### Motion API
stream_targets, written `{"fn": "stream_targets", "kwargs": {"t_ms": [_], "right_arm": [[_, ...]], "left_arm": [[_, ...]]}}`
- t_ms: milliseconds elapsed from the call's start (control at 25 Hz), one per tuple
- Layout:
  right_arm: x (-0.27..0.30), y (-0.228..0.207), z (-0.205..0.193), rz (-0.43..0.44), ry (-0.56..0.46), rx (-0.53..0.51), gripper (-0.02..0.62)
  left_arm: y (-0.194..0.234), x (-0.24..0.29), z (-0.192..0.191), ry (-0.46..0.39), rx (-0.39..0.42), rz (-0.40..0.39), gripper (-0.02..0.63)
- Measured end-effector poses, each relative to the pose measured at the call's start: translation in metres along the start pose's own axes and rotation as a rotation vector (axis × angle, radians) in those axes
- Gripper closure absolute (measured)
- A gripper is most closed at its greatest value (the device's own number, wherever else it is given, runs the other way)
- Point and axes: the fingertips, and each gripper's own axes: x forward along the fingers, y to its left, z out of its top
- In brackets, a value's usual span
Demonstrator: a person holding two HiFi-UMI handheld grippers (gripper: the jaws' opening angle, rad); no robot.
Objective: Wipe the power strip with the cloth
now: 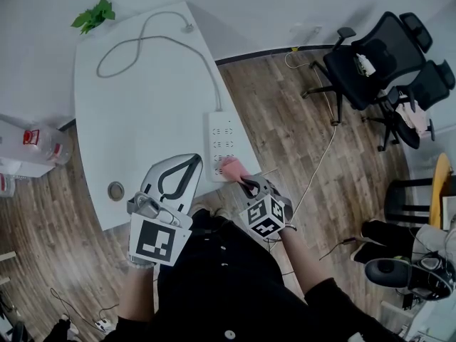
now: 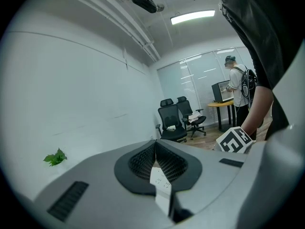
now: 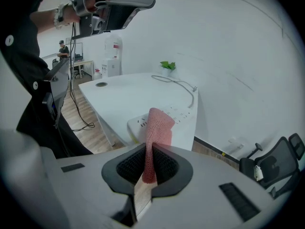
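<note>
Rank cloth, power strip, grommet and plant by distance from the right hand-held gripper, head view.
1. Cloth, held in the right hand-held gripper.
2. Power strip, just beyond the cloth.
3. Grommet, off to the left.
4. Plant, far left.

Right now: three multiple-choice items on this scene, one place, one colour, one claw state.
1. Where on the table does the power strip lie?
A) far-left corner
B) along the right edge, near end
C) left edge

2. What colour is the cloth?
A) pink
B) blue
C) green

3. How is the right claw?
A) open, empty
B) shut, empty
C) shut on the cloth

Answers: 1 B, the head view shows it beside that edge; 2 A, pink in both views; 3 C, the right gripper view shows its jaws pinching the cloth.
</note>
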Motion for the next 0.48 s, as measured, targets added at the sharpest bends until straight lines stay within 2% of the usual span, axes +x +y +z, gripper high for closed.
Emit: {"fn": "stream_targets", "kwargs": {"t_ms": [480], "right_arm": [[-0.013,-0.057,0.038,-0.089,-0.059,-0.083,0.548]], "left_arm": [[0.006,-0.008,0.003,0.000,-0.008,0.038,0.589]]}}
